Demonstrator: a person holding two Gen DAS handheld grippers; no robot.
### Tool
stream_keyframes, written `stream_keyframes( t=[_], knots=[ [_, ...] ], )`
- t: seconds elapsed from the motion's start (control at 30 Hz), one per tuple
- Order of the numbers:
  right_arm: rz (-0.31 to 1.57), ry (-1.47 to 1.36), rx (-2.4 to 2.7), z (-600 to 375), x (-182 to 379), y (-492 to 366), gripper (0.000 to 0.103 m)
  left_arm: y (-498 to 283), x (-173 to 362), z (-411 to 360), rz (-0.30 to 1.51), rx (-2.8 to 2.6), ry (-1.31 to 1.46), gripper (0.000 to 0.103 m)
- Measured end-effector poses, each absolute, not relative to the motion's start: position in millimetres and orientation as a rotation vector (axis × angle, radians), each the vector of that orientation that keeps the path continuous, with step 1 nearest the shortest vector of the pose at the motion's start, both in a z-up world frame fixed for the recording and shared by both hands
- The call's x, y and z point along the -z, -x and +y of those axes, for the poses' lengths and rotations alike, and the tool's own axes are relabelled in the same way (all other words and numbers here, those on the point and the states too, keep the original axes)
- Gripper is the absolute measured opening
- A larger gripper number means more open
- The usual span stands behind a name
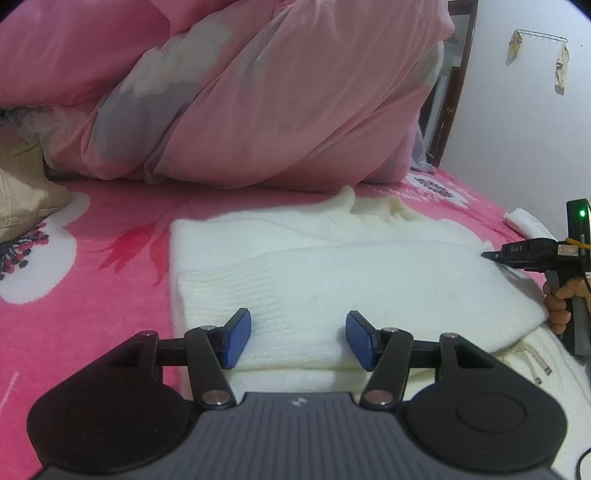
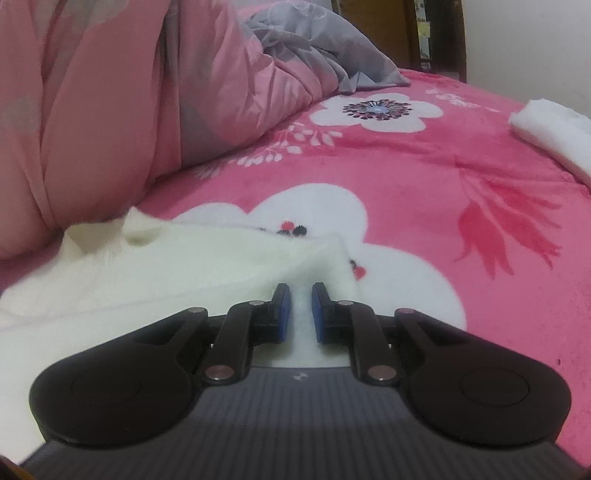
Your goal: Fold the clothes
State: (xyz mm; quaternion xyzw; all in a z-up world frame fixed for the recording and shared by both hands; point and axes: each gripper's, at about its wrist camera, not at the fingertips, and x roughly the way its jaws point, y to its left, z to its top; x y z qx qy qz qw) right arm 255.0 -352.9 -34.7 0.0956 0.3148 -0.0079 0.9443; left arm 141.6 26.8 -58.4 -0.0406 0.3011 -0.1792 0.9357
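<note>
Behind the white sweater rises a heaped pink duvet, close against its collar; the sweater lies folded on the pink flowered blanket; a beige bag sits well left of it — the left gripper hovers over its hem, jaws wide, empty; the right gripper, jaws nearly closed, pinches its right edge.

Pink bed blanket printed with white flowers, rumpled pink and grey duvet heaped along its far edge, beige bag at the left edge, white wall with hook rail beyond the right edge
</note>
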Motion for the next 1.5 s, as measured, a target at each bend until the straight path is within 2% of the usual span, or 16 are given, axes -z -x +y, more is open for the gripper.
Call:
stream_keyframes(
  t=[0.37, 0.53, 0.67, 0.77, 0.87, 1.1, 1.3, 1.43, 1.5],
  knots=[
    [0.611, -0.261, -0.005, -361, 37, -252, 0.011, -164, 20, 12, 0.570, 0.300, 0.080, 0.057],
    [0.606, -0.294, -0.017, -365, 38, -251, 0.011, -199, 53, 3, 0.688, 0.223, 0.068, 0.059],
    [0.627, -0.283, -0.013, -363, 35, -253, 0.011, -193, 61, 8, 0.655, 0.227, 0.086, 0.059],
    [0.682, -0.263, -0.031, -364, 16, -259, 0.012, -194, 63, 9, 0.650, 0.231, 0.087, 0.059],
    [0.651, -0.264, -0.042, -369, -7, -263, 0.012, -193, 63, 11, 0.642, 0.234, 0.097, 0.059],
    [0.711, -0.118, -0.007, -361, 21, -287, 0.009, -191, 64, 11, 0.631, 0.240, 0.107, 0.059],
    [0.698, -0.206, -0.055, -374, -15, -242, 0.009, -190, 64, 13, 0.626, 0.245, 0.115, 0.060],
    [0.779, -0.108, -0.042, -378, 25, -228, 0.011, -189, 65, 13, 0.624, 0.247, 0.113, 0.061],
    [0.779, -0.169, -0.034, -387, 20, -224, 0.012, -189, 65, 13, 0.623, 0.247, 0.111, 0.061]
  ],
)
